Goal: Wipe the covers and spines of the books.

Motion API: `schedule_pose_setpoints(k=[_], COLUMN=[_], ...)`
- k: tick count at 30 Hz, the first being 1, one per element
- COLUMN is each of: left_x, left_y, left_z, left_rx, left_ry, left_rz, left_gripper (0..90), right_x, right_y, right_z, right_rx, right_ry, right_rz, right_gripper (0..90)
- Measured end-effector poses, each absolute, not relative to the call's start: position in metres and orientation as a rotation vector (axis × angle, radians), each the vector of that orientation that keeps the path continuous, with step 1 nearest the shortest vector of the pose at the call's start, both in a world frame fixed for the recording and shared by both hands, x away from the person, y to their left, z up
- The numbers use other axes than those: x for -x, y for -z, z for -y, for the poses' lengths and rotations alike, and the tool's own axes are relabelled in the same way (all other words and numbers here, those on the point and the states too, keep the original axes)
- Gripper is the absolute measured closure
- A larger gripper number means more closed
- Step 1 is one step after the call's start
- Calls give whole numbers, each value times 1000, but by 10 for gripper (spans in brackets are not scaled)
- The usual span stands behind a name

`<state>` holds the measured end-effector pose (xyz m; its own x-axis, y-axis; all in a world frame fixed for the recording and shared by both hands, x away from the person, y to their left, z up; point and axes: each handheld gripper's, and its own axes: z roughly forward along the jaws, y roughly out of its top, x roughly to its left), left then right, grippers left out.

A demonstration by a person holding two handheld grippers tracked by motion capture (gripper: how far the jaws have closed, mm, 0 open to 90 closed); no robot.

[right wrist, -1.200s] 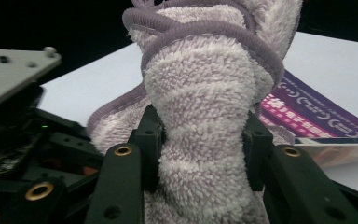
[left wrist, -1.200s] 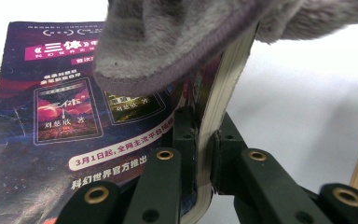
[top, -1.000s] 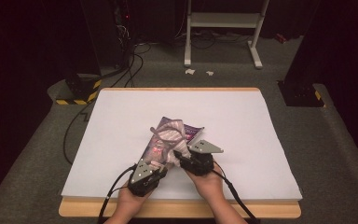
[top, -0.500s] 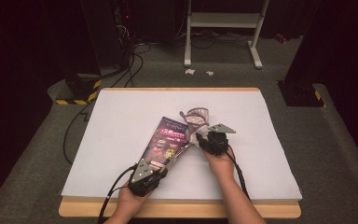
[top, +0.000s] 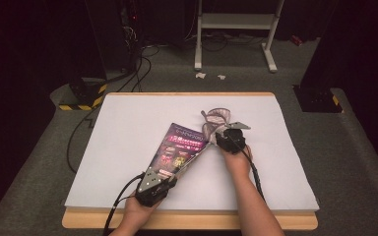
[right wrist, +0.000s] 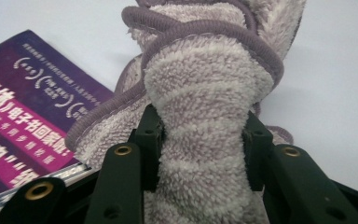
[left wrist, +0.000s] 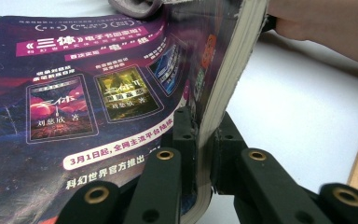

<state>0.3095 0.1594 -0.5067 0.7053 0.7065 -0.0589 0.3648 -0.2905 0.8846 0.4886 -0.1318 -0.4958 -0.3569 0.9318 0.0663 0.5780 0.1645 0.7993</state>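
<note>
Your left claw is clamped tight on the magazine, jaws pinching its page edge near the bottom corner; the mag lies on the white desk w/ its purple cover up, angled toward 1 o'clock. Your right claw sits at the mag's far end, approx. halfway closed, squeezing a bunched grey-purple fleece towel. The towel spills past the jaws toward 12 o'clock, its near edge touching the mag's top corner.
</note>
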Motion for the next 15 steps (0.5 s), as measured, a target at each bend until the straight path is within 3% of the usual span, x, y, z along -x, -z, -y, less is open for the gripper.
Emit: schedule_pose_setpoints(k=[6,15], left_x=[-309,-308], left_y=[506,506], left_z=[-160,-160], left_rx=[-1897,-1899], left_ry=[-427,-431], left_rz=[-833,-834], left_gripper=[824,825], right_x=[-478,-423], right_y=[488,471], right_z=[129,100], right_rx=[-1398,-1198], right_ry=[-1121,-1255], right_rz=[-2032,-2102], right_gripper=[615,614])
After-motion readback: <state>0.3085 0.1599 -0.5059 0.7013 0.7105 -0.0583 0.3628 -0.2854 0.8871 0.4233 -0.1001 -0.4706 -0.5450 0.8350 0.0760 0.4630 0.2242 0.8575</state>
